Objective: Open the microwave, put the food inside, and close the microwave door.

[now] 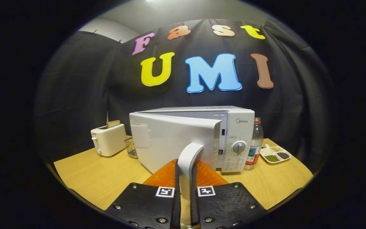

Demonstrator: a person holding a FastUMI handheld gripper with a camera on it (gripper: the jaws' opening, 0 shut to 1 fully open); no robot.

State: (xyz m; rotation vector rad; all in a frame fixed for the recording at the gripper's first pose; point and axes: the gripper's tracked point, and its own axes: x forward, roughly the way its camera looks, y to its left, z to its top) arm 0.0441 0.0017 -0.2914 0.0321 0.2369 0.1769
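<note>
A white microwave stands on the wooden table, just ahead of me. Its door is swung partly open toward me, hinged at the left, and hides the cavity. The door's white curved handle runs down between my two fingers. My gripper is shut on that handle, one finger pressing on each side. The control panel with a round dial shows to the right of the door's free edge.
Left of the microwave stands a white toaster with a slice of bread in it, and a small wire basket sits behind the door. On the right are a plastic bottle and a white divided dish of beans.
</note>
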